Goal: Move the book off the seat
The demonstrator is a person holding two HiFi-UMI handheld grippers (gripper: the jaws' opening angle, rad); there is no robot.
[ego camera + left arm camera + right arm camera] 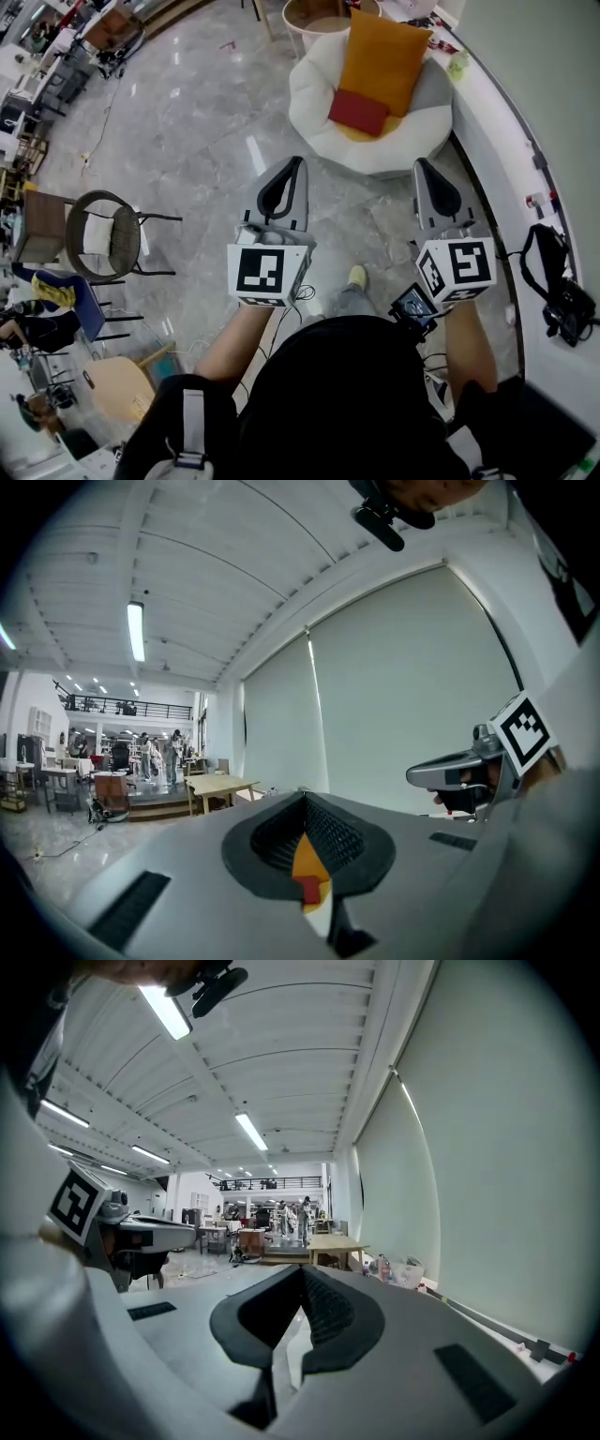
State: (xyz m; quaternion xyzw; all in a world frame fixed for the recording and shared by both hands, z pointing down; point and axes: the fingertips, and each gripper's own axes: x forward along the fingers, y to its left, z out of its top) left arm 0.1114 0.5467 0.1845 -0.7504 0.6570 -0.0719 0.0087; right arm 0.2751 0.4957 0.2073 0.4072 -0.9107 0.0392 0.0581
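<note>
At the far left of the head view the desks and people are small, cut by the frame edge and hard to make out; nearer stands a wire chair [111,234] with a pale pad on its seat. The left claw [298,164] has its jaws pressed together with nothing in them, and in its own view only a thin slit between them shows a sliver of orange over red, too narrow to tell more. Ahead of both claws, across a stretch of grey marble floor [187,122], sits the round white seat [314,103]; the red book [359,111] lies flat on its cushioned middle, touching the lower edge of an orange cushion [386,54] that leans against the backrest and hides part of it. Behind the seat a wooden round table [314,11] is cut off by the top edge. The person's dark clothing fills the bottom middle and covers the floor there, with one shoe [357,276] showing. The right claw [422,166] is likewise closed and empty, well apart from the seat. On the right a curved white ledge [506,141] carries a black bag [562,300]
</note>
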